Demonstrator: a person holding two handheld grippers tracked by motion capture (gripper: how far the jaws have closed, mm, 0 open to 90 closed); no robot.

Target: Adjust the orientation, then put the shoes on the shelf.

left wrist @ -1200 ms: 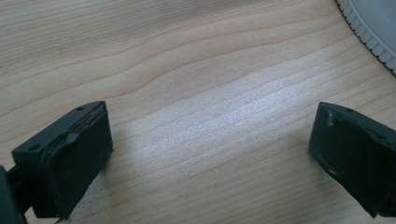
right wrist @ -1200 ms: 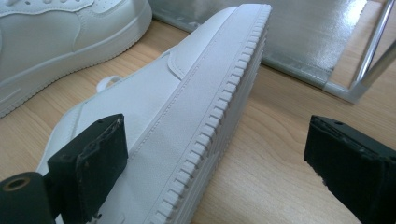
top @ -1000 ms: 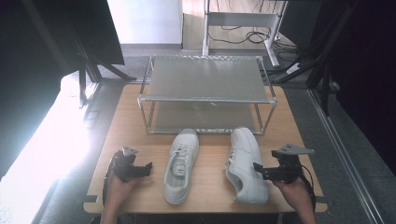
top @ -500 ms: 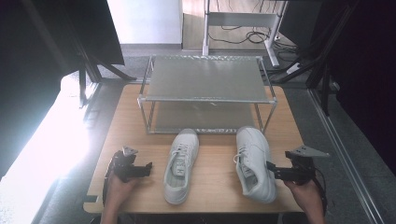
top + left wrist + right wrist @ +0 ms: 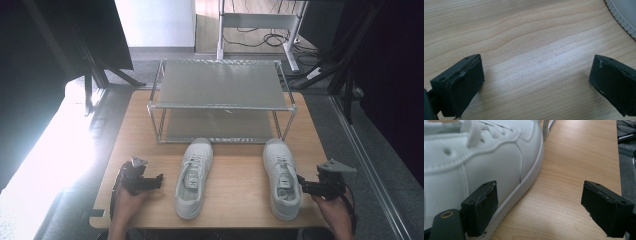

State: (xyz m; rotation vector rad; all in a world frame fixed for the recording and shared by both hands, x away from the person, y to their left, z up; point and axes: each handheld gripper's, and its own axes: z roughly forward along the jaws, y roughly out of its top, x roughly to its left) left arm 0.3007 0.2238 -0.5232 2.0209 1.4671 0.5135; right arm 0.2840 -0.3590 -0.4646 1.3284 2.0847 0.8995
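My right gripper [image 5: 301, 183] sits at the near right of the surface [image 5: 240, 170], just beside the right white shoe [image 5: 282, 176]. Its fingers [image 5: 482, 210] are spread and have just been narrowing a little, with nothing between them but bare wood; the left one lies against the shoe's side. My left gripper [image 5: 156, 180] rests near the left shoe [image 5: 194, 175], fingers [image 5: 461, 82] released over bare surface. Both shoes lie before the metal rack [image 5: 222, 97].
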